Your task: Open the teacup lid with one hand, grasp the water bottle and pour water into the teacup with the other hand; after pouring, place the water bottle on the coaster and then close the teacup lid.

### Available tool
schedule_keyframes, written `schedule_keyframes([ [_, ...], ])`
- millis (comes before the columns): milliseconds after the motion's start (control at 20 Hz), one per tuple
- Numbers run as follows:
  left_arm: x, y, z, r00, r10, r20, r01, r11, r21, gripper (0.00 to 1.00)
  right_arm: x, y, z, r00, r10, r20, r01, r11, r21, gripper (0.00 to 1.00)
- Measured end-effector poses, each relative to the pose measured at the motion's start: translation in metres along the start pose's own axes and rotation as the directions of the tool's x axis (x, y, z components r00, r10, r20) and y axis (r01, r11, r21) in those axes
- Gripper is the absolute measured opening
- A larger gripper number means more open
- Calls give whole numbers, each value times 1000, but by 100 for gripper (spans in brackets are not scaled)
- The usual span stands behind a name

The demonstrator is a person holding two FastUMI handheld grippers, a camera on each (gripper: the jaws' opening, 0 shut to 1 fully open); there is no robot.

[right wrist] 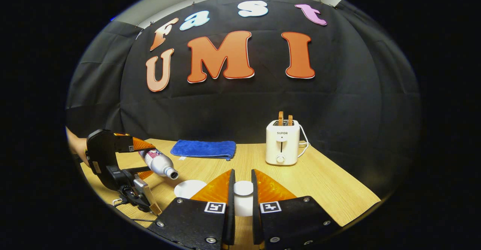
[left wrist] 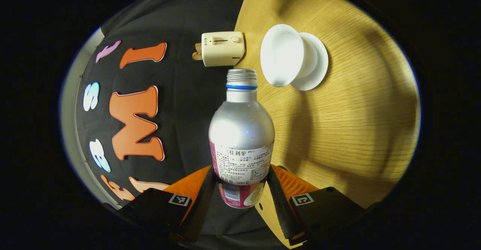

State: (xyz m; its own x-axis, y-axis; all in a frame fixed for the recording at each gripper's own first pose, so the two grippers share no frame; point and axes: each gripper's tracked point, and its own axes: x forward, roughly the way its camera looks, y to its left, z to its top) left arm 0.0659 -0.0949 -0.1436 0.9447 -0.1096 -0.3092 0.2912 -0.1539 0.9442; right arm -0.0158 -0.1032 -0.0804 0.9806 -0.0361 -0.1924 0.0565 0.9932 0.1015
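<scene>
Wooden surface [left wrist: 338, 129], black cloth wall behind. Left gripper [left wrist: 240, 193] clamps the water bottle [left wrist: 241, 129] low on its labelled body; bottle tipped, uncapped mouth toward 12 o'clock, open teacup [left wrist: 282, 54] at 1 o'clock on its saucer. Right gripper [right wrist: 240, 201], jaws nearly closed, pinches the lid [right wrist: 243, 188]. Toaster [right wrist: 282, 143] reads "SUPOR". Blue towel [right wrist: 203, 149] beyond.

Cream toaster [right wrist: 282, 143] upright near far edge of wooden table [right wrist: 330, 182], at about 1 o'clock in right gripper view; two brown slices in its slots, white cord trailing off its right side. Folded blue cloth [right wrist: 204, 149] lying flat at 11 o'clock, well apart from toaster. Same toaster [left wrist: 222, 48] at 12 o'clock in left gripper view, turned sideways, at table's edge.
</scene>
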Motion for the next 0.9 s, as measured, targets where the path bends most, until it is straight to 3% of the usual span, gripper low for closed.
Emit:
schedule_keyframes([
  [400,2,13,7,1000,3,25,-7,988,153,82,-5,-4,-3,1000,3,-3,-3,1000,1,19],
  [900,0,30,7,999,43,18,-46,967,250,82,-9,-9,-6,1000,6,-5,-6,1000,11,19],
])
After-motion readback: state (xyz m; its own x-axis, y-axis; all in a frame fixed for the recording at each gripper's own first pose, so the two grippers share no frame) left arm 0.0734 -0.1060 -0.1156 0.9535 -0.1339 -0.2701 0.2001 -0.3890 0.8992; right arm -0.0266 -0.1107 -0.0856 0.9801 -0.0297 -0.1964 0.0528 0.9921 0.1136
